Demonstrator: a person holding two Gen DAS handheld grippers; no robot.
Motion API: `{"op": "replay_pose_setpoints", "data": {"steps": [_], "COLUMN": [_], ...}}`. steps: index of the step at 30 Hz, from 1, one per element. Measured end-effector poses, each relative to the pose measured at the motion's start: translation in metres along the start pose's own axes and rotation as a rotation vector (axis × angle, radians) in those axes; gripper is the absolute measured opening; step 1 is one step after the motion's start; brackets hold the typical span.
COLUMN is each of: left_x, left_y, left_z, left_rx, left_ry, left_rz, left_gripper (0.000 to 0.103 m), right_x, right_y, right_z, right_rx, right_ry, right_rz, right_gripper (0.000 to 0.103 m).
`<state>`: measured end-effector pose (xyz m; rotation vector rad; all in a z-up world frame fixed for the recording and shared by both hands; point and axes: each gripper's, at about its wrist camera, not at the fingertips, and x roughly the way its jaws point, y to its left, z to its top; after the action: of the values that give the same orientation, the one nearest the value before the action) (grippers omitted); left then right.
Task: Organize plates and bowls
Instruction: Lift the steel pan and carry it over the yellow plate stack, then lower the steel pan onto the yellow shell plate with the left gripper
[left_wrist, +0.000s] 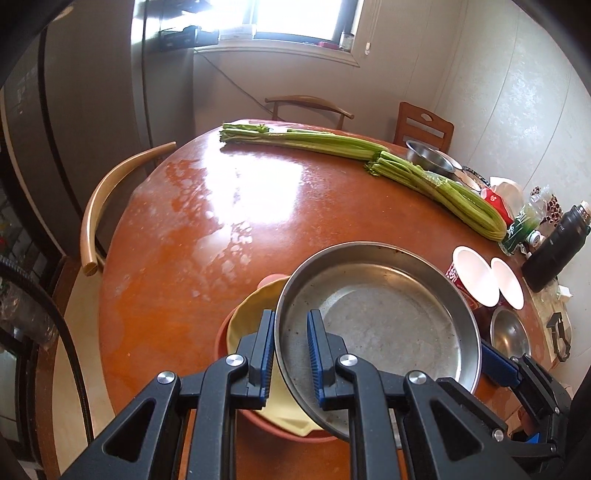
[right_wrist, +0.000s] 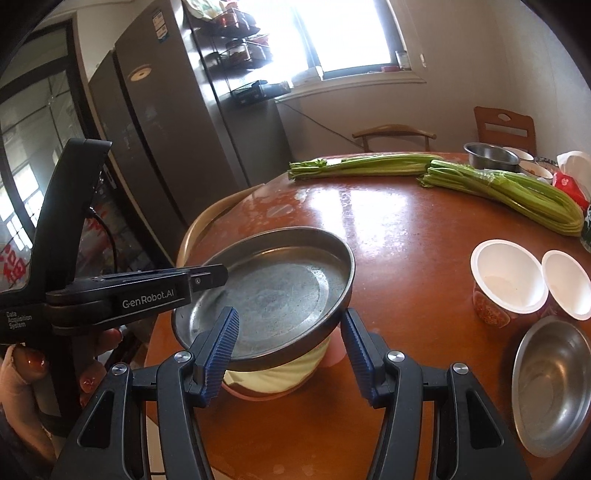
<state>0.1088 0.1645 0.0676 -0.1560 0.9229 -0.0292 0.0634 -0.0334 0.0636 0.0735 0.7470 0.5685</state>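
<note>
Steel pan (left_wrist: 380, 321): round, shallow, dull grey with a scuffed flat base; it sits tilted on top of a yellow plate (left_wrist: 251, 317), which lies in a pink bowl (left_wrist: 221, 339) near the table's front edge.
Table (left_wrist: 207, 236): round, glossy red-brown wood, with pale streaks and window glare across the top.
Room: grey fridge (right_wrist: 166, 140) to the left, bright window (right_wrist: 347, 33) behind, wooden chairs (right_wrist: 393, 134) round the table.
Other things: two long bundles of celery (left_wrist: 436, 184) across the far side; two white paper cups (right_wrist: 508, 277) and a small steel bowl (right_wrist: 554, 384) to the right of the pan; another steel bowl (right_wrist: 489, 155) at the far edge; a black flask (left_wrist: 554, 251) on the right.
Left gripper (left_wrist: 291, 354): comes in from the pan's left side, blue ribbed pads clamped over the rim, one inside, one outside.
Right gripper (right_wrist: 290, 350): low at the pan's near edge, fingers spread wide, one pad inside the pan, the other beside the rim, gripping nothing.
</note>
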Motion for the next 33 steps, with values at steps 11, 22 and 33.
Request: {"op": "replay_pose_setpoints", "data": {"steps": [11,22,33], "left_x": [0.007,0.022,0.042], "left_y": [0.023,0.038,0.045], "left_z": [-0.027,-0.038,-0.042], "left_rx": [-0.032,-0.06,-0.072], "left_ry": [0.018,0.032,0.057], "left_rz": [0.028,0.013,0.019], "left_gripper": [0.017,0.017,0.017], "right_x": [0.018,0.037,0.053], "right_y": [0.015,0.019,0.018], "right_z": [-0.019,-0.027,-0.031], "right_rx": [-0.031,-0.065,-0.081], "right_ry": [0.041,0.081,0.101], "right_rz": [0.011,-0.005,-0.019], "right_gripper": [0.06,0.06,0.06]}}
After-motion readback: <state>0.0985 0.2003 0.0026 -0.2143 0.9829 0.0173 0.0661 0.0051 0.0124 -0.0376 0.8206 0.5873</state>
